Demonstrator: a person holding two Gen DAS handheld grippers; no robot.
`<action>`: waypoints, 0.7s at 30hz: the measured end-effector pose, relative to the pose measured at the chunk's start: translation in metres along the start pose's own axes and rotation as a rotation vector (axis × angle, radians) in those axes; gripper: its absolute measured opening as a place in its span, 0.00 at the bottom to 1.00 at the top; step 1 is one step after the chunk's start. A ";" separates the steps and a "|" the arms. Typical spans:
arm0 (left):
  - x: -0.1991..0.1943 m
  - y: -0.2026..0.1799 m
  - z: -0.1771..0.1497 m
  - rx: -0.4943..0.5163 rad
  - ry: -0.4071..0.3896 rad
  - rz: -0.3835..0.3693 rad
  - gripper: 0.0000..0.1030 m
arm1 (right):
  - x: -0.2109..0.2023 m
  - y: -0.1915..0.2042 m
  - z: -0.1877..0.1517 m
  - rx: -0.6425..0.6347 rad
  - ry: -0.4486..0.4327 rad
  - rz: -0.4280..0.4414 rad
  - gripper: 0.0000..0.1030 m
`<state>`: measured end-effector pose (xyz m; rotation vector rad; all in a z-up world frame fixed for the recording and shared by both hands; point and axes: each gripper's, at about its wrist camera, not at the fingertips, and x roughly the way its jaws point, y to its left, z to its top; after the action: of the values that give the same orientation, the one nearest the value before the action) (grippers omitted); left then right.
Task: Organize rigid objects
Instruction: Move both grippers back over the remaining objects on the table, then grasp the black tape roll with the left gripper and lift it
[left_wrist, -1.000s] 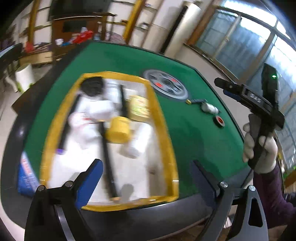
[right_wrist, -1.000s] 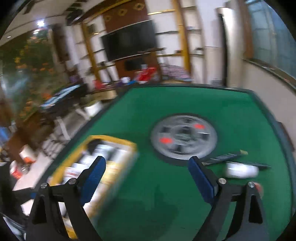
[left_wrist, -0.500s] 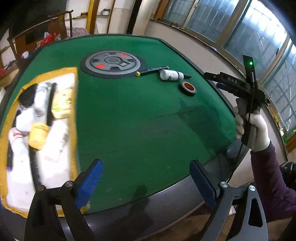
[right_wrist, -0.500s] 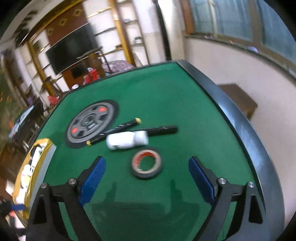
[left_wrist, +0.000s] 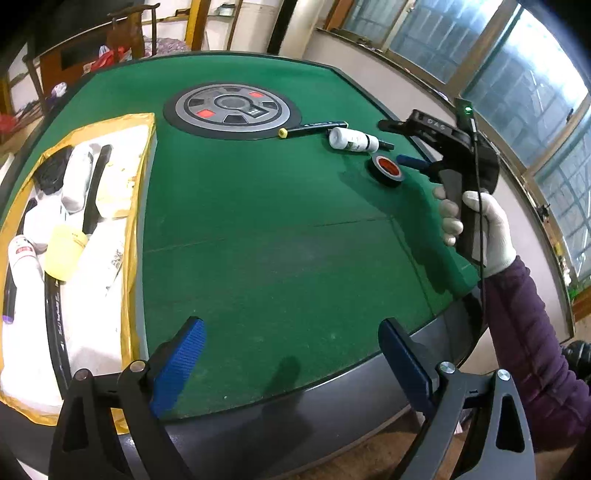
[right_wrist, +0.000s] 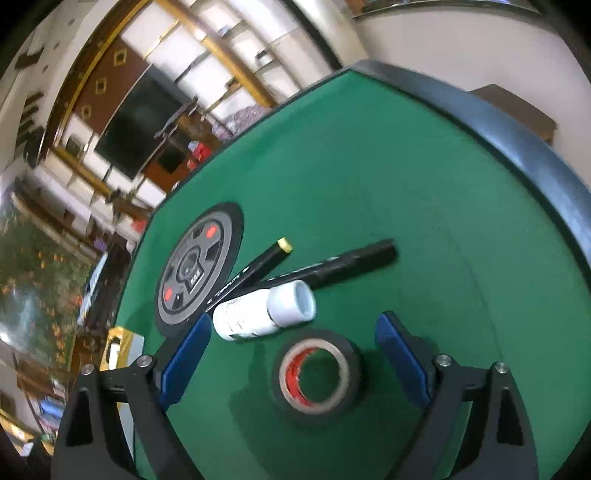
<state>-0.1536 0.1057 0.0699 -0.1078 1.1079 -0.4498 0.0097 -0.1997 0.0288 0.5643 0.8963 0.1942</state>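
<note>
On green felt, right gripper (right_wrist: 291, 343) fingers spread wide around a glossy black tape roll (right_wrist: 316, 374); left gripper (left_wrist: 291, 354) fingers wide, empty.

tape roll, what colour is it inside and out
The tape roll is black outside, red inside; the right wrist view shows it best.

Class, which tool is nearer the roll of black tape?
Right. The right tool hovers open directly around the tape roll; the left tool is open above the table's near edge, well away.

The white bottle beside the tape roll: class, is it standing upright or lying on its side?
Lying on its side. The white bottle rests lengthwise on the green table, cap end facing the camera.
</note>
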 end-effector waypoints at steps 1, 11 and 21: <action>0.000 0.000 -0.001 -0.001 -0.002 -0.004 0.93 | 0.007 0.005 0.000 -0.022 0.032 0.018 0.88; 0.017 -0.004 0.007 0.017 0.015 -0.044 0.93 | 0.022 0.080 -0.074 -0.263 0.319 0.283 0.88; 0.040 -0.015 0.020 0.016 0.033 -0.065 0.94 | -0.034 0.045 -0.033 -0.131 -0.026 0.010 0.88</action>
<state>-0.1257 0.0737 0.0501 -0.1232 1.1358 -0.5195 -0.0341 -0.1625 0.0599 0.4487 0.8495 0.2523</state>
